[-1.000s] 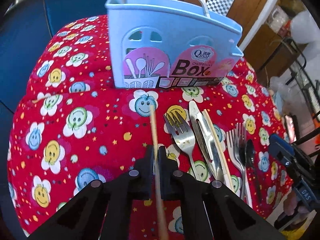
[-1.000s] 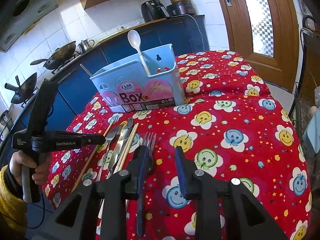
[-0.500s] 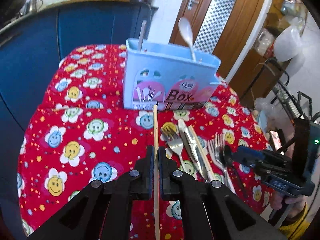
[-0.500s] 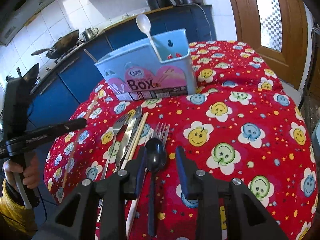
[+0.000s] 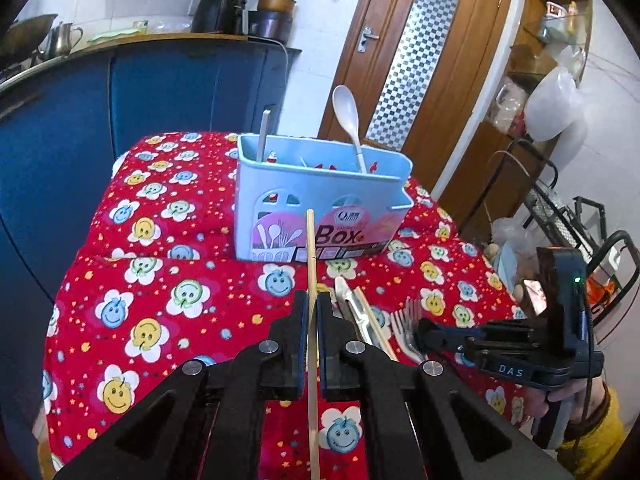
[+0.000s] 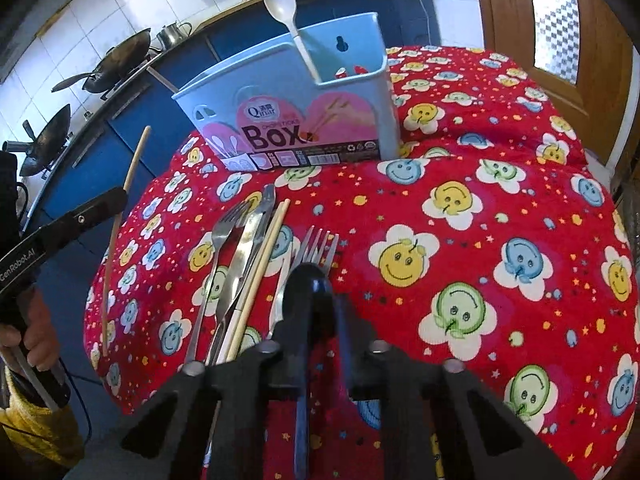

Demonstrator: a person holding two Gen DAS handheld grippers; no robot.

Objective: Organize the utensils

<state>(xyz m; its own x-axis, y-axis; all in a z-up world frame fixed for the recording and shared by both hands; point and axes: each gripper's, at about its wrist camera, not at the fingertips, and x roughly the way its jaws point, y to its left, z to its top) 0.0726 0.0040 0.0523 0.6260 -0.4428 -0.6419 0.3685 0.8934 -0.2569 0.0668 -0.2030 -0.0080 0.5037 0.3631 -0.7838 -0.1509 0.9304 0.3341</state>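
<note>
Blue kitchen cabinets and a wooden door stand behind the table (image 6: pixel 500 184), whose red smiley-flower cloth carries a light blue utensil box (image 6: pixel 288 120) at the far side with a white spoon (image 6: pixel 286 12) standing in it. Clear of the cloth, the left gripper (image 5: pixel 312 312) is clamped on a single wooden chopstick (image 5: pixel 311 280) that points toward the box, while the right gripper (image 6: pixel 320 304) has just been closing and now pinches a black spoon (image 6: pixel 308 280) at the near edge, just right of a fork (image 6: pixel 220 236), a knife (image 6: pixel 248 248), a second chopstick (image 6: pixel 262 260) and more forks (image 6: pixel 320 246) lying side by side
</note>
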